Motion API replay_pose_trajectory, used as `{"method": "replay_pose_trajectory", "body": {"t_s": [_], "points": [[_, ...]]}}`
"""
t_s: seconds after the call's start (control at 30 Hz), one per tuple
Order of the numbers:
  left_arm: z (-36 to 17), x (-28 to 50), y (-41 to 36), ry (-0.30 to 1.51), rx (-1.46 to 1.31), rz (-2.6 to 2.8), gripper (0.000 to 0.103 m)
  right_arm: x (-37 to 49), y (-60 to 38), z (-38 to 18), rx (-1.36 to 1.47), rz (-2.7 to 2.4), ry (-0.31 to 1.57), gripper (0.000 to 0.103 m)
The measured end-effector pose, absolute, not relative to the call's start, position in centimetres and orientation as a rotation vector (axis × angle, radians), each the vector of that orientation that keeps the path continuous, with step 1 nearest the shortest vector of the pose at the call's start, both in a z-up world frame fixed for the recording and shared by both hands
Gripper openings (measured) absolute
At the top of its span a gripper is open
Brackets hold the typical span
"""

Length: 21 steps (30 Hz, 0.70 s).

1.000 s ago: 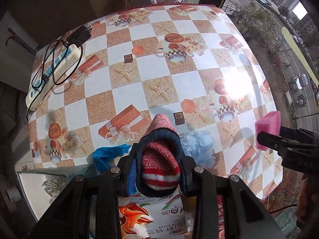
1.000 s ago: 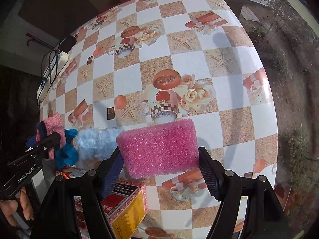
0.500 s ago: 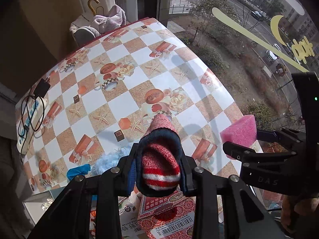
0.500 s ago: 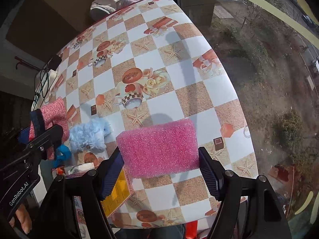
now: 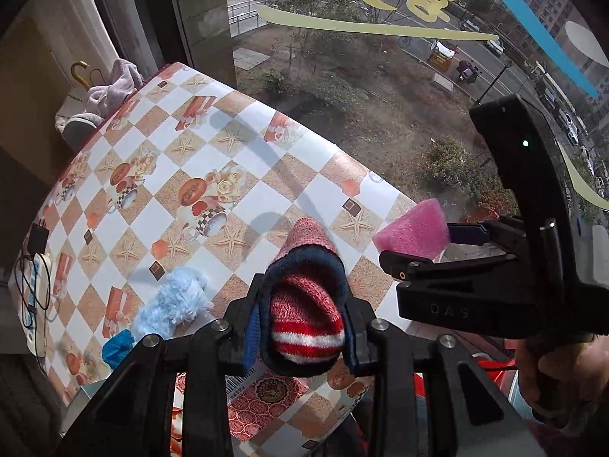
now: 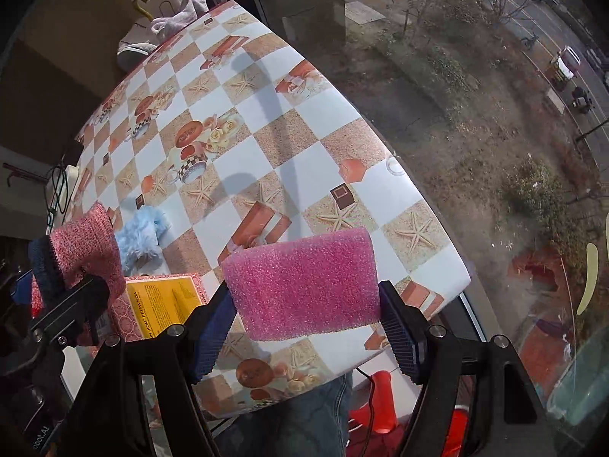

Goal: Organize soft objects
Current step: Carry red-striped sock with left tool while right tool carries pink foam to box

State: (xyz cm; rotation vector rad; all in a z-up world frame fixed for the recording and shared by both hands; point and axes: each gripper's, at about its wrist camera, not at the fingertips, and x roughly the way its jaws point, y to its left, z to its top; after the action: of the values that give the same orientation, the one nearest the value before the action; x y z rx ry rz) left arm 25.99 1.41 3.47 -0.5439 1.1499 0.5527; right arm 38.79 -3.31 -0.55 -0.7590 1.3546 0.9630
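Left hand-held gripper (image 5: pixel 304 316) clamps a knit sock (image 5: pixel 304 304), right hand-held gripper (image 6: pixel 304 327) a pink sponge (image 6: pixel 304 285), above fluffy blue cloth (image 5: pixel 171 301)

L tool (image 5: pixel 304 312) is up off the desk (image 5: pixel 243 175), both fingers squeezed in tight on a red-striped knit sock (image 5: pixel 306 316) — sock fills the whole gap, toe end poking fwd past the tips. R tool (image 6: pixel 304 327) is also raised, level w/ the L, its blue ribbed pads (image 6: pixel 399 339) pressed on the two ends of a pink sponge (image 6: pixel 304 285) — gap much wider than the L's. The two tools sit side by side, R just beside L in the L wrist view. A bare hand (image 5: pixel 559 377) wraps the R tool's handle at lower right.
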Motion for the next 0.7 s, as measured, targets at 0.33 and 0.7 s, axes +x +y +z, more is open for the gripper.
{"method": "replay_pose_trajectory", "body": {"t_s": [0.33, 0.7], "points": [[4.0, 25.0, -4.3, 1.195, -0.435, 0.389, 0.038, 37.5, -8.1, -1.1, -0.750, 0.902, 1.375, 0.075], [3.4, 21.5, -9.0, 1.250, -0.385, 0.314, 0.038, 34.7, -11.1, -1.4, -0.769, 0.936, 1.379, 0.075]]}}
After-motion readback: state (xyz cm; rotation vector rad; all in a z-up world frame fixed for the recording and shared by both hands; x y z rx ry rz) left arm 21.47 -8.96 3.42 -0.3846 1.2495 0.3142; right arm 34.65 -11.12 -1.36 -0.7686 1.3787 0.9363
